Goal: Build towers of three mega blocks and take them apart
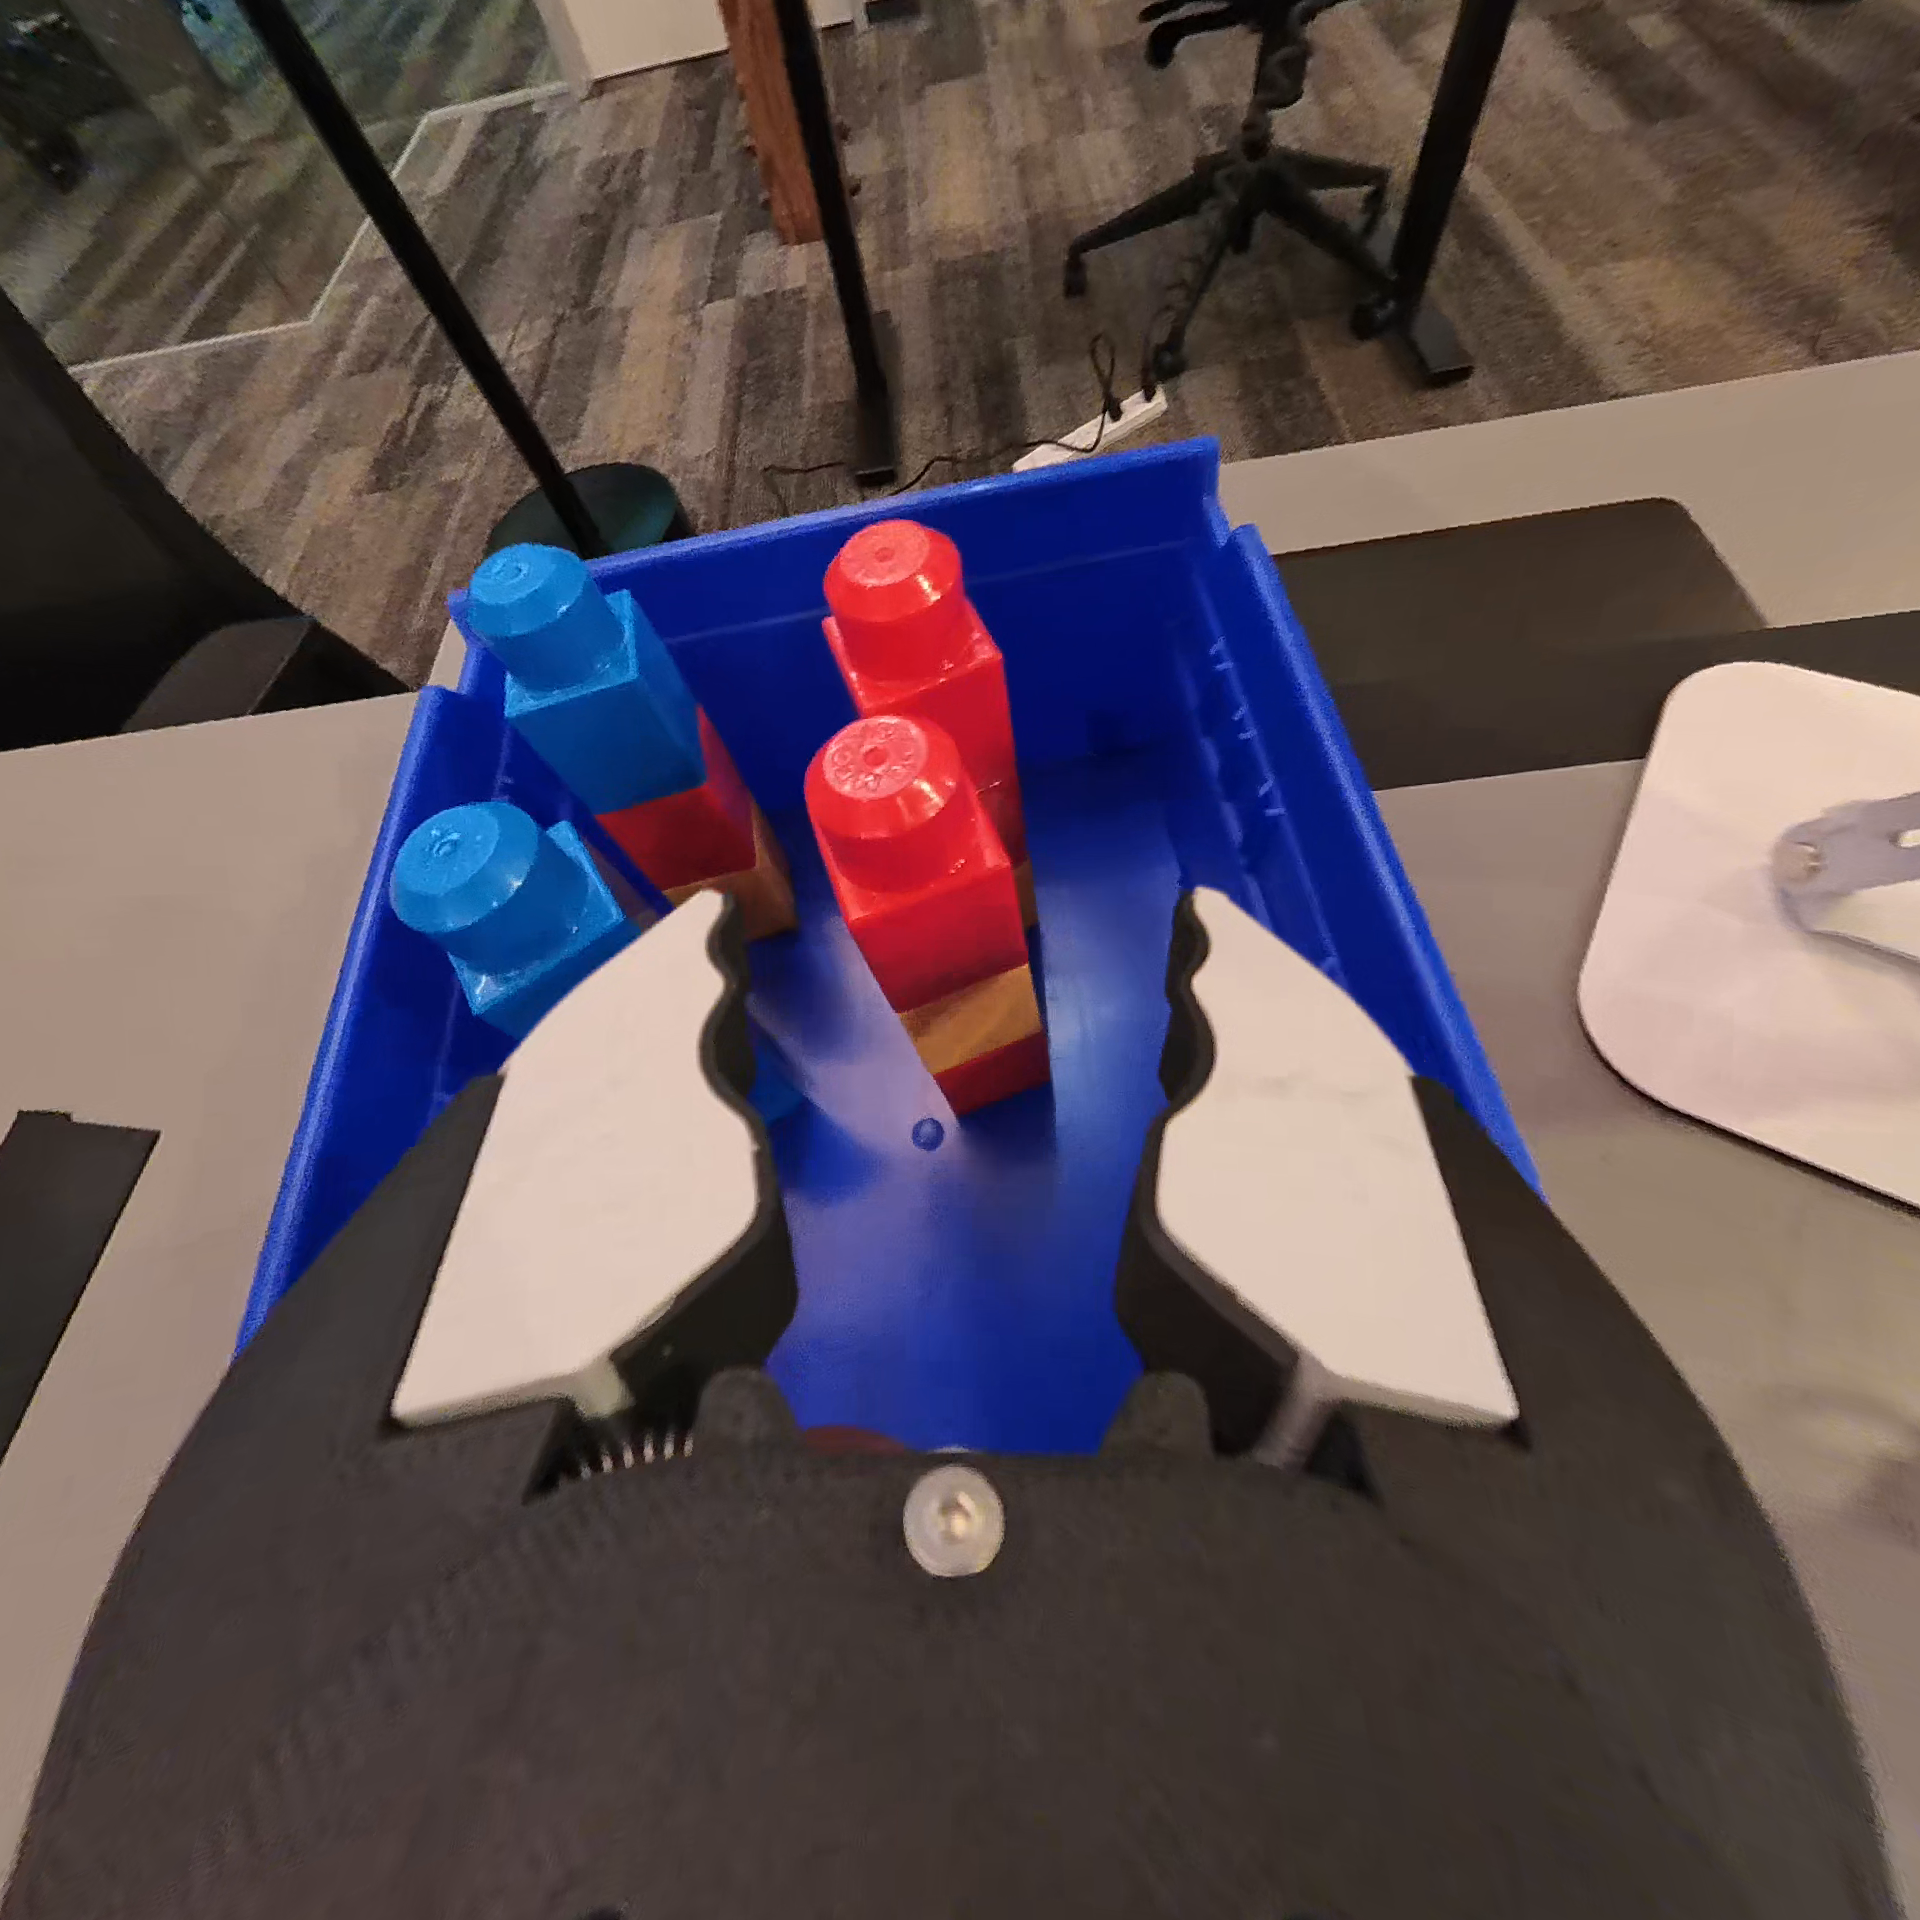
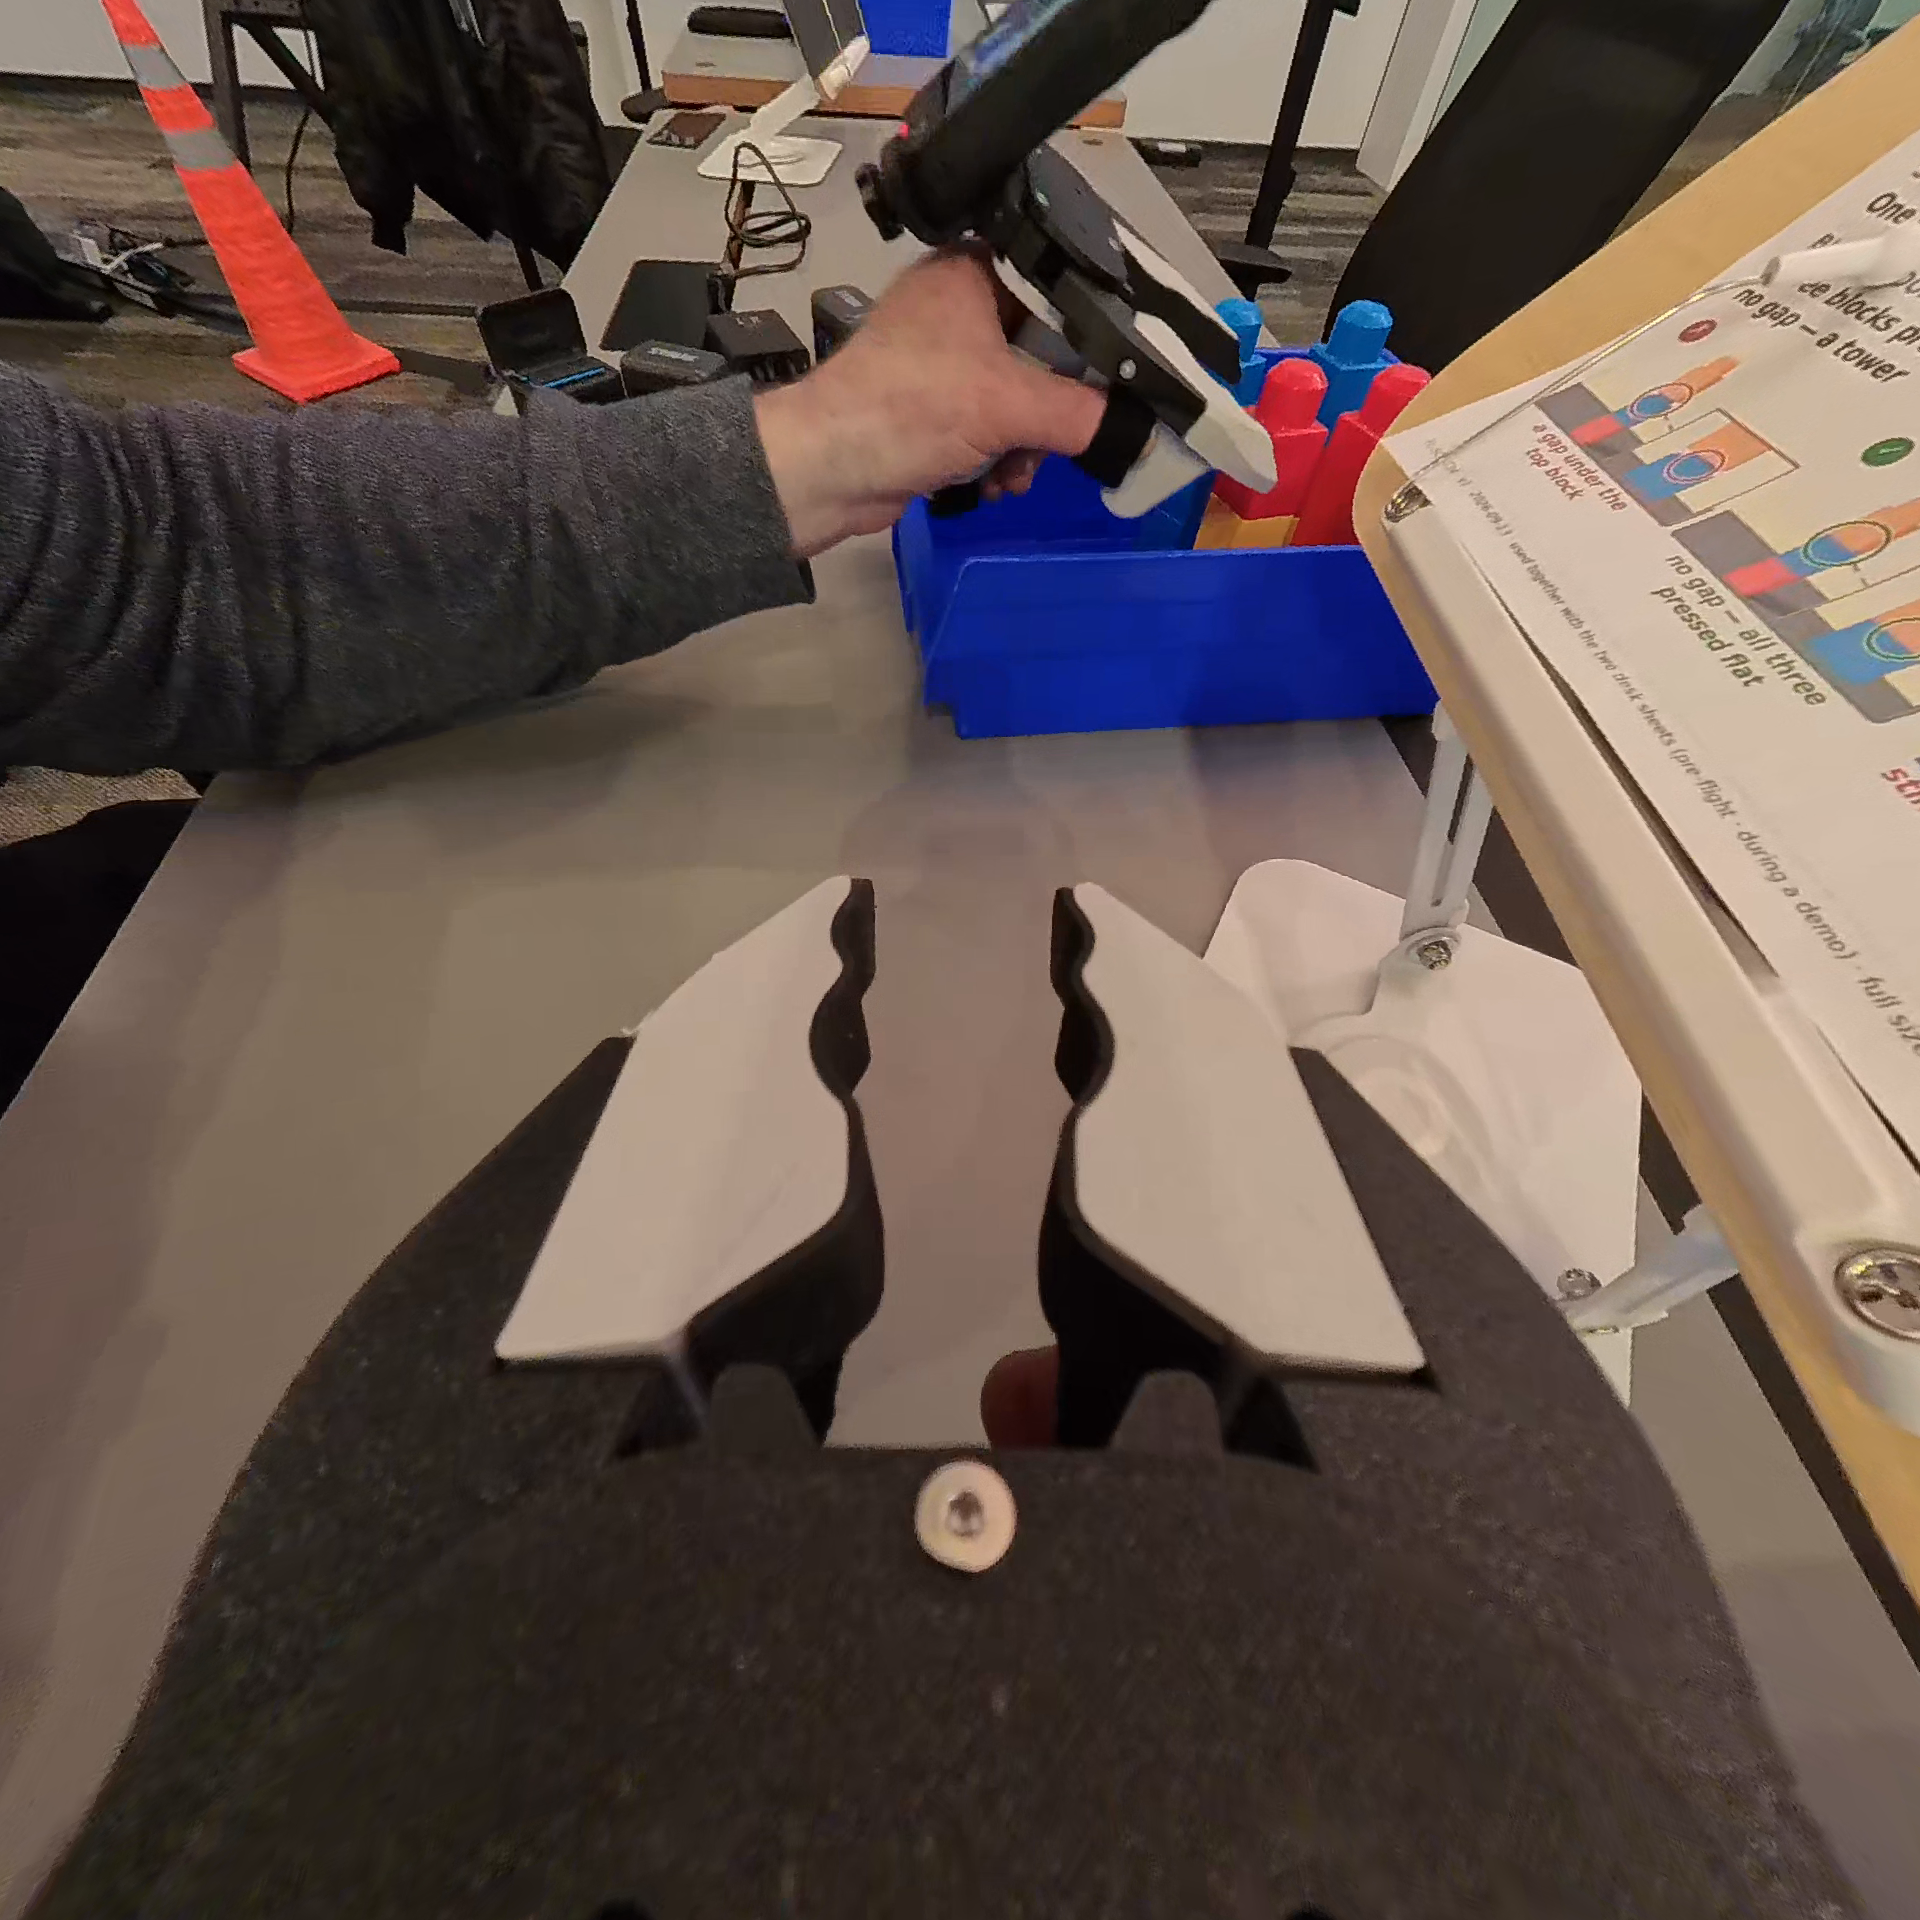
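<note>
Four towers stand in one blue bin [image 1: 1299,665] on the grey surface [image 2: 520,935]: two topped by blue blocks [image 1: 592,675], two by red blocks [image 1: 925,831], with orange and red blocks beneath. The left hand-held gripper [image 1: 956,914] hangs over the bin, jaws spread wide and bare. The right hand-held gripper [image 2: 961,904] hovers over the surface well short of the bin, jaws parted on nothing.
</note>
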